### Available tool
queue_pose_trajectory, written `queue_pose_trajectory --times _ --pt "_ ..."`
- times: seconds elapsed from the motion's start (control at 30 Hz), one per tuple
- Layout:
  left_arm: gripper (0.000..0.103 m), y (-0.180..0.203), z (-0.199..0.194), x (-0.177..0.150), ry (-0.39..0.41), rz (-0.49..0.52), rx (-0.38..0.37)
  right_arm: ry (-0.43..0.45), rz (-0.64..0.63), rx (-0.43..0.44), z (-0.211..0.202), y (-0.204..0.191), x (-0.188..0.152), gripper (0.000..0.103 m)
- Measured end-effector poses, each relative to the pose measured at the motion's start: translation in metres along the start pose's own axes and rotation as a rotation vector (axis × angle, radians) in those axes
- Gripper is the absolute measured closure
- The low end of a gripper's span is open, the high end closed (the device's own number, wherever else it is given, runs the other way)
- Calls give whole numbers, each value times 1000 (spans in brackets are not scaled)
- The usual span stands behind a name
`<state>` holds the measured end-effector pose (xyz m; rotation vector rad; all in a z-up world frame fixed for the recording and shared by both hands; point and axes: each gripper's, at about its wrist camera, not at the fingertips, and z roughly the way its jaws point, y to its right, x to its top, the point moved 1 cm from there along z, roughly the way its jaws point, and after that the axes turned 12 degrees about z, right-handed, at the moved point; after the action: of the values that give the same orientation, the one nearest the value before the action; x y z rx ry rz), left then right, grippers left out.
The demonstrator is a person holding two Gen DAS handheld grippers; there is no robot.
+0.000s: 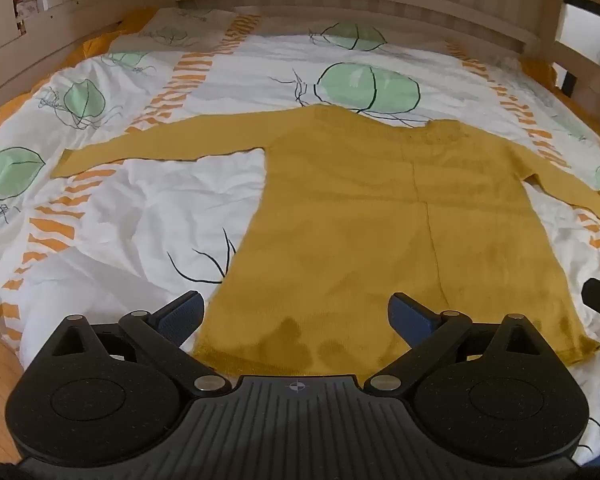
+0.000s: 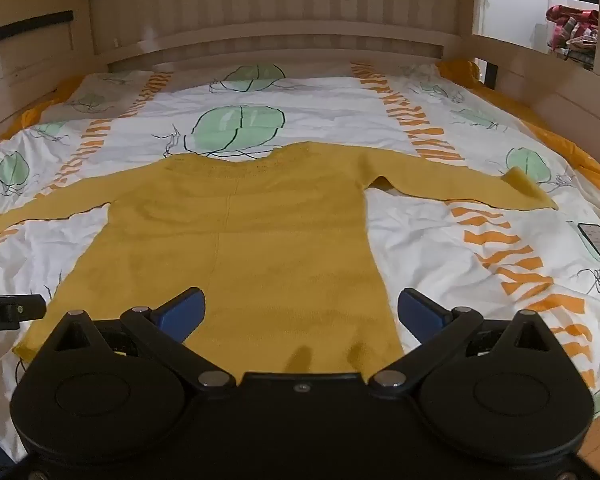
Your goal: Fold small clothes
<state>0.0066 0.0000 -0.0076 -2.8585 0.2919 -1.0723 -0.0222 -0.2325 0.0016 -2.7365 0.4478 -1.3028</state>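
The yellow sweater (image 1: 380,216) lies flat on the bed (image 1: 148,208), sleeves spread. Both the left gripper (image 1: 296,314) and right gripper (image 2: 300,312) hover at its hem, jaws apart. Best pinch each sleeve near the cuff and fold inward evenly.

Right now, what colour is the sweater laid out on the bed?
Mustard yellow, plain knit. The sweater shows best in the right wrist view.
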Motion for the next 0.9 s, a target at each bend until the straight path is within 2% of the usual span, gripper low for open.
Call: queue_pose_trajectory --times 0.13,0.2,0.43,0.9 --pt "3 1 0 0 -2 5 10 -15 1 11 -4 -6 0 1" --pt "3 1 0 0 -3 5 9 -9 30 25 -6 6 -4 1" --pt "3 1 -1 -4 -10 18 7 -46 23 -17 5 3 -3 1" --pt "3 8 4 1 -25 47 13 -68 46 -14 10 7 -2 1"
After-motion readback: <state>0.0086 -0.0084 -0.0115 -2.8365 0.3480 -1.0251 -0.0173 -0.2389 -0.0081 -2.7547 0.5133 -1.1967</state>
